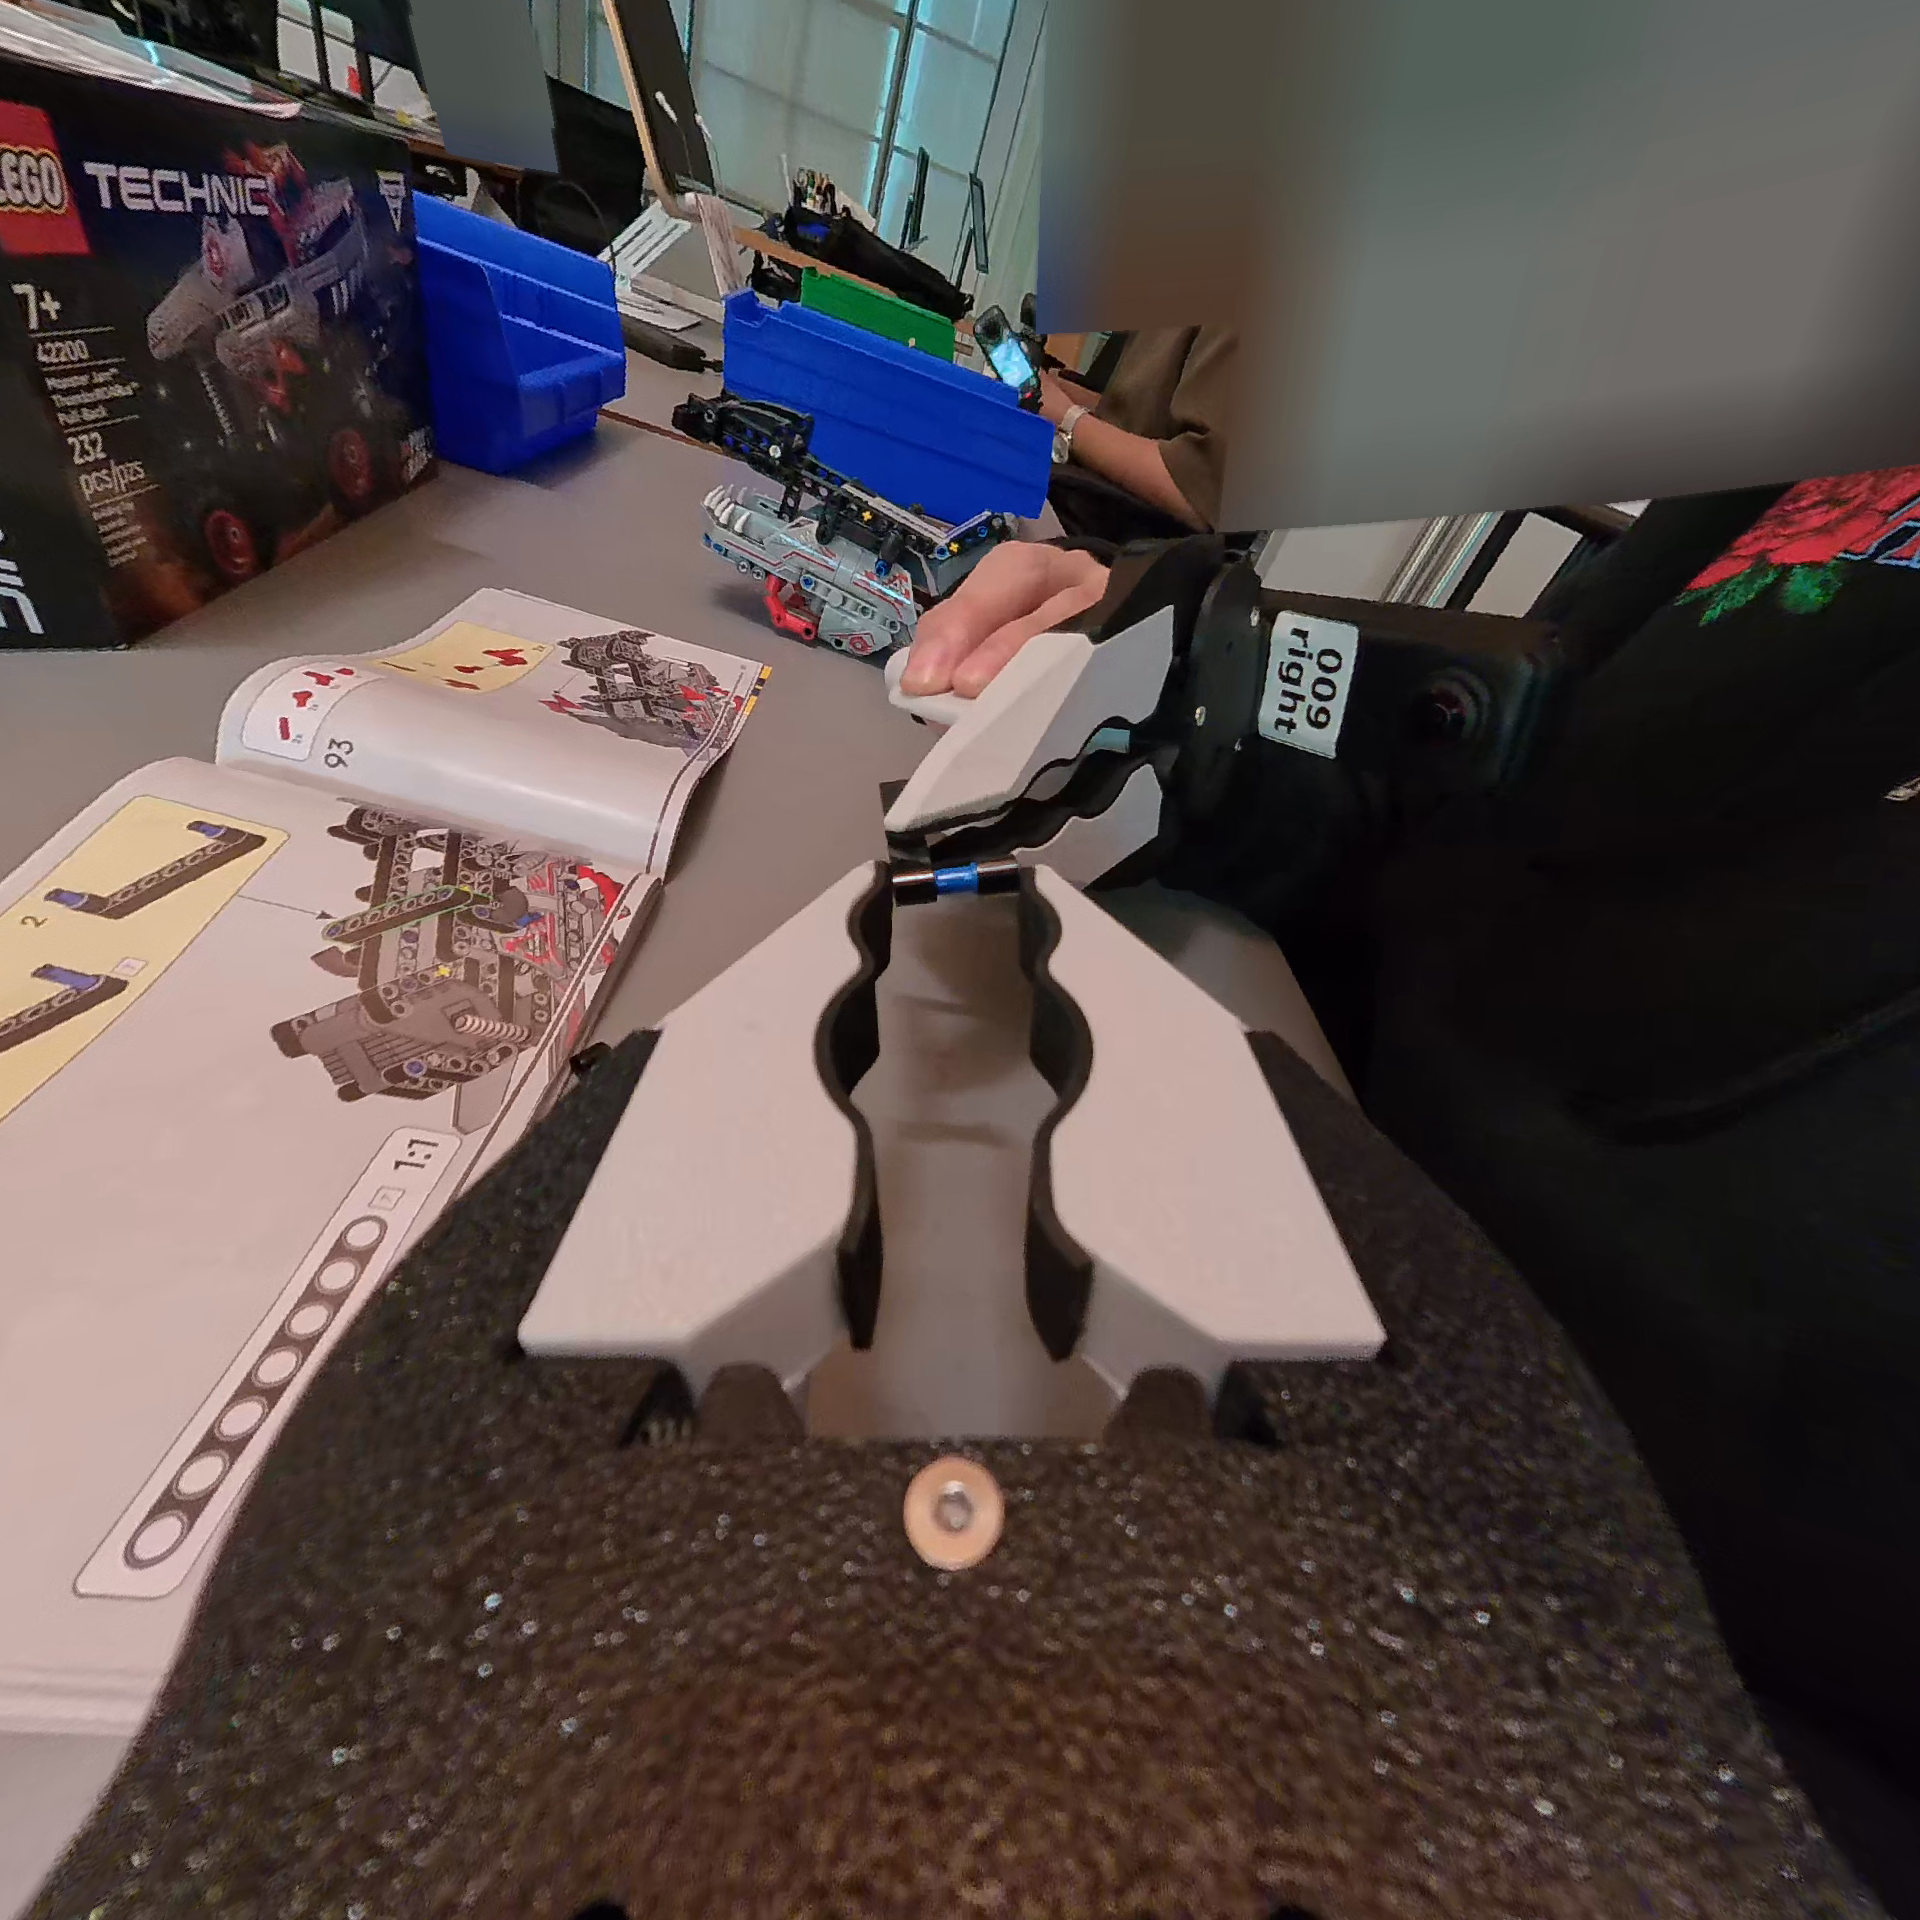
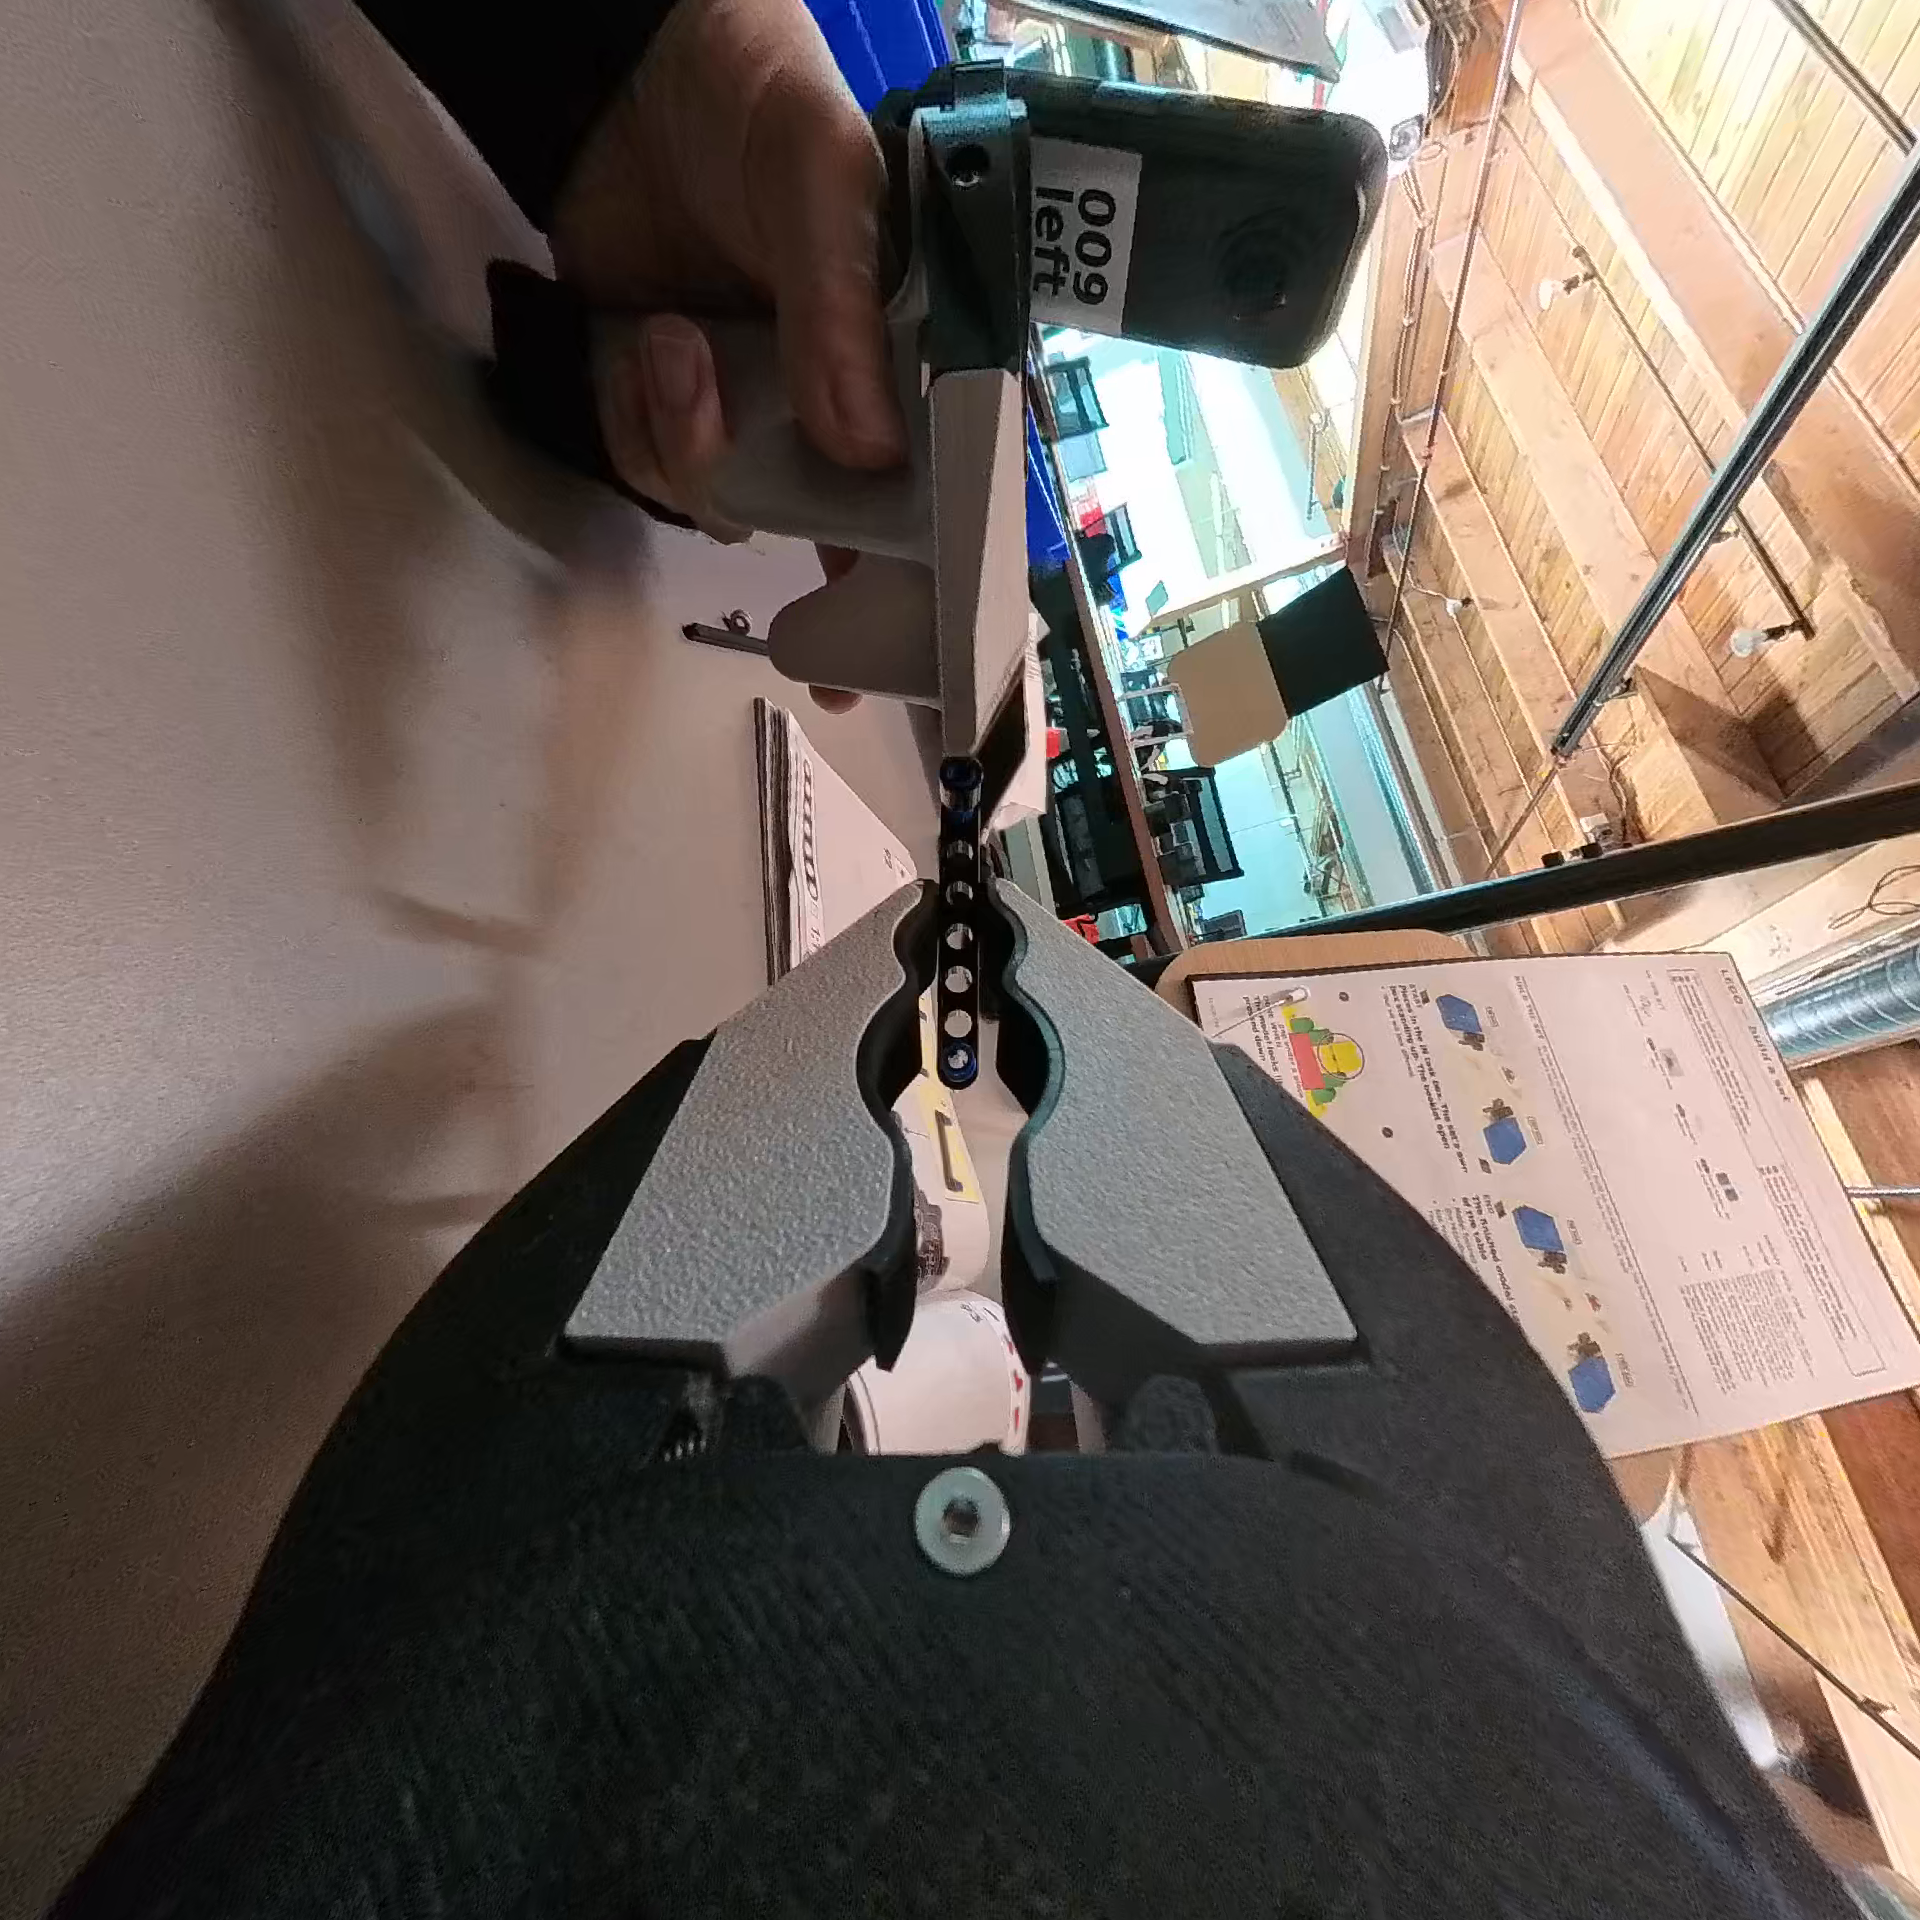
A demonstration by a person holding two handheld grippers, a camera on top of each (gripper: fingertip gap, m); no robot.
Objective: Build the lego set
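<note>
My left gripper (image 1: pixel 956 883) is shut on a short black-and-blue pin (image 1: pixel 954 881) held crosswise between its tips, above the grey table (image 1: pixel 582 520). My right gripper (image 2: pixel 961 899) is shut on a black beam with holes (image 2: pixel 956 966), which has a blue pin (image 2: pixel 956 1062) at its near end. The beam's far end meets the left gripper (image 2: pixel 961 764), where another blue pin (image 2: pixel 958 774) shows. In the left wrist view the right gripper (image 1: pixel 914 831) comes in from the right, its tips just above mine. The partly built grey, black and red model (image 1: pixel 831 566) stands farther back on the table.
The open instruction booklet (image 1: pixel 416 883) lies at the left, with the set's box (image 1: pixel 197 343) behind it. Two blue bins (image 1: pixel 520 332) (image 1: pixel 883 405) stand at the back. A person's arm (image 1: pixel 1122 436) shows beyond them. A printed sheet on a board (image 2: pixel 1558 1164) stands to the right.
</note>
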